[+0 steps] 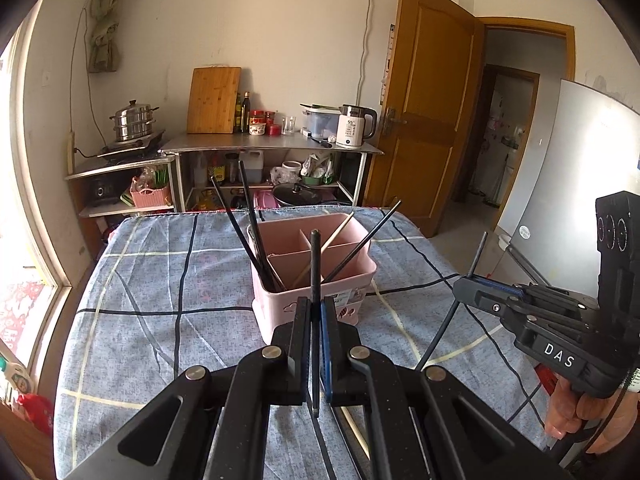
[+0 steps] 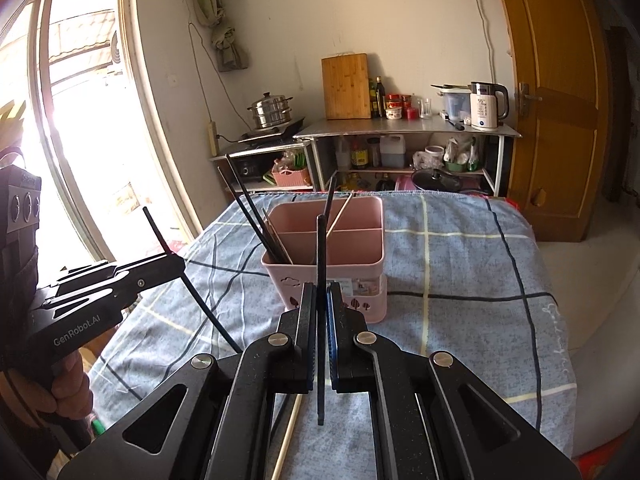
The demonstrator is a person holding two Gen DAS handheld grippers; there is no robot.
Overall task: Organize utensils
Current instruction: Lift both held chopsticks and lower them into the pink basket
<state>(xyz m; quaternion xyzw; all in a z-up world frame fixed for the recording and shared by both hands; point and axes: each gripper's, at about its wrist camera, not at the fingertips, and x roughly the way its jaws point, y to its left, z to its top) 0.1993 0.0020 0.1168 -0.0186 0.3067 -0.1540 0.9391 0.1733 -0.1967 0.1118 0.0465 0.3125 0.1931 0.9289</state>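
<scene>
Black chopstick [image 1: 315, 264] clamped in left gripper [image 1: 316, 320], another [image 2: 321, 280] clamped in right gripper [image 2: 321, 300]; pink organizer [image 1: 316, 256] on checked worktop [image 1: 160, 280].

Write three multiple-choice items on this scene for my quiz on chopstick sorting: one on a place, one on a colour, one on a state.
1. Where does the utensil caddy stand?
A. on the checked tablecloth
B. on the steel shelf
C. on the floor

2. What colour is the caddy?
A. green
B. pink
C. white

3. How is the left tool?
A. wide open and empty
B. shut on a spoon
C. shut on a black chopstick

Answers:
1 A, the cloth surrounds the caddy's base.
2 B, its walls and dividers are pink.
3 C, the chopstick stands upright between the closed jaws; the right tool grips another black chopstick likewise.
</scene>
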